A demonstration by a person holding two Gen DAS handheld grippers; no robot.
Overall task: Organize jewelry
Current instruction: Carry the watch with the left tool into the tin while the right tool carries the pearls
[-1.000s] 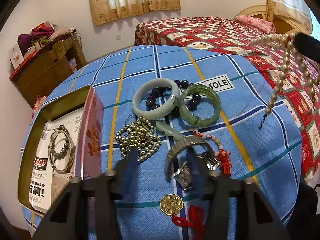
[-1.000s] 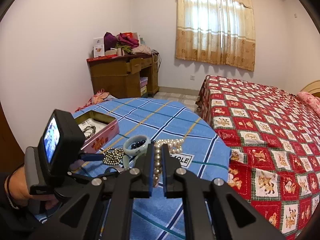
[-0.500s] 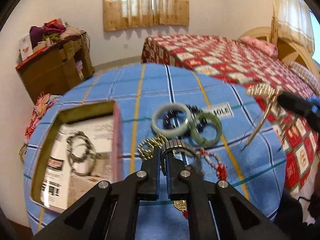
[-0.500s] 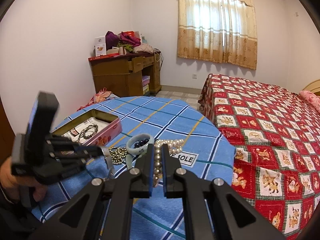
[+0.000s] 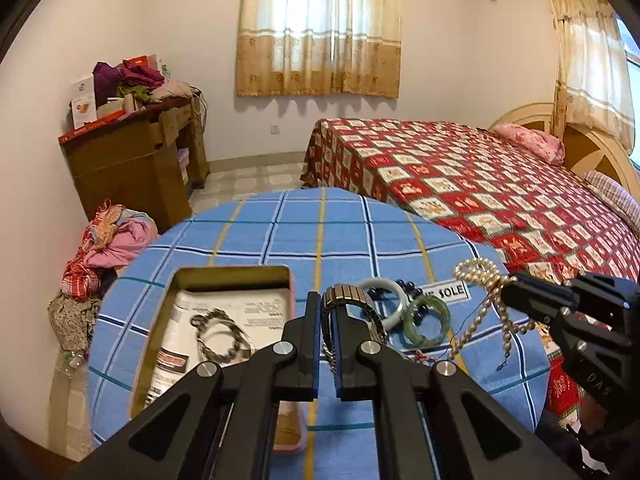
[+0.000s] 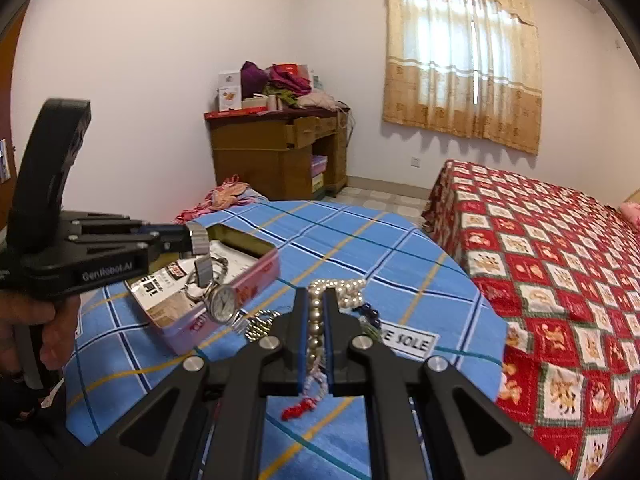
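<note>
While left hand-held gripper [image 5: 328,334] pinches watch [image 6: 219,300] above tin [image 6: 256,276] rim | right hand-held gripper [image 6: 316,320] clamps pearls [image 6: 340,286]

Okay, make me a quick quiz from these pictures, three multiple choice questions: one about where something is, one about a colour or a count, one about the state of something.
1. Where is the beaded bracelet?
A. inside the open tin
B. on the bed
C. on the dresser

2. How many jade bangles lie on the tablecloth?
A. one
B. two
C. four

3. What is the left gripper doing?
A. open, empty
B. shut on the watch
C. resting in the tin

Answers: 1 A, it lies on the paper lining the tin. 2 B, a pale one and a green one. 3 B, its fingers pinch the band and the watch dangles; the right gripper holds the pearl necklace.
</note>
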